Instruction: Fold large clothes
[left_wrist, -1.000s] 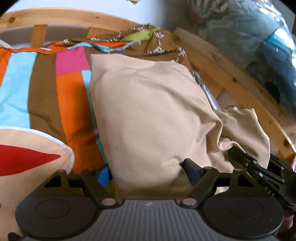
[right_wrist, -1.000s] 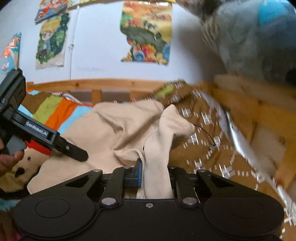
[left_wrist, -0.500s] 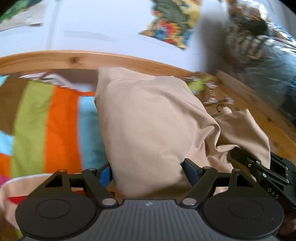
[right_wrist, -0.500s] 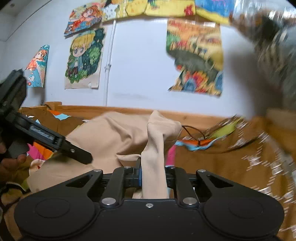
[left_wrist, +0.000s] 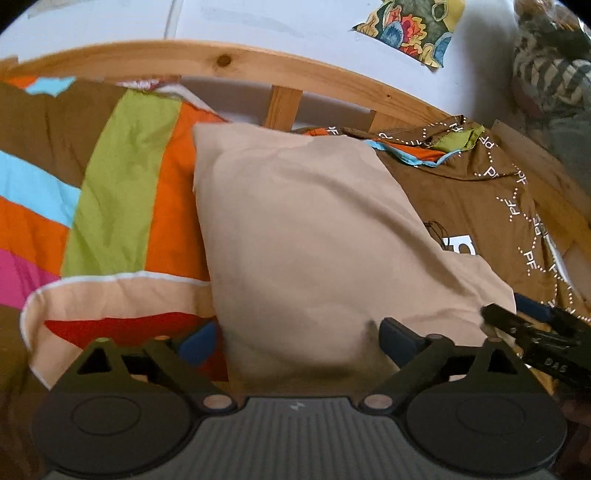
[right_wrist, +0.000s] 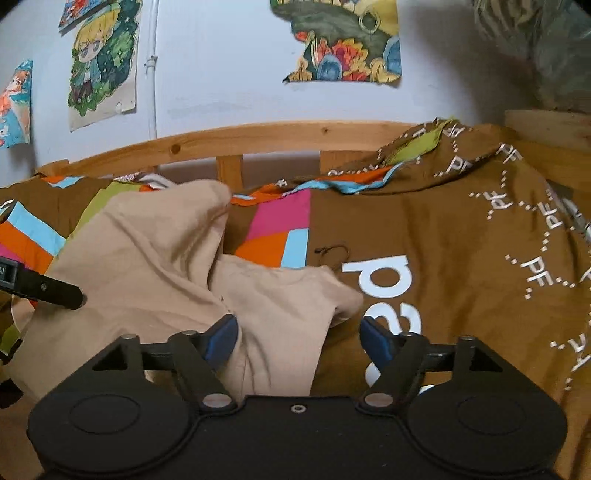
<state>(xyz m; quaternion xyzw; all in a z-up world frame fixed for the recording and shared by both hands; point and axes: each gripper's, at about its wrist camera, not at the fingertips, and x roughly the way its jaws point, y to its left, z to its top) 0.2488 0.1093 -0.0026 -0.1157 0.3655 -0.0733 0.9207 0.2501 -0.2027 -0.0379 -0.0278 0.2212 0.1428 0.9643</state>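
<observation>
Beige garment (left_wrist: 310, 236) laid out on the patterned bedspread (right_wrist: 461, 236)
Left gripper (left_wrist: 295, 338) and right gripper (right_wrist: 297, 334) both spread wide; regrip the near hem evenly so the next fold lands square

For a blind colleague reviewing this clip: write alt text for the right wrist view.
The right gripper is open above a crumpled beige garment lying on a brown bedspread with white lettering and colourful patches. The tip of the left gripper reaches in from the left edge over the garment. Behind are a wooden bed rail and posters on a white wall.
</observation>
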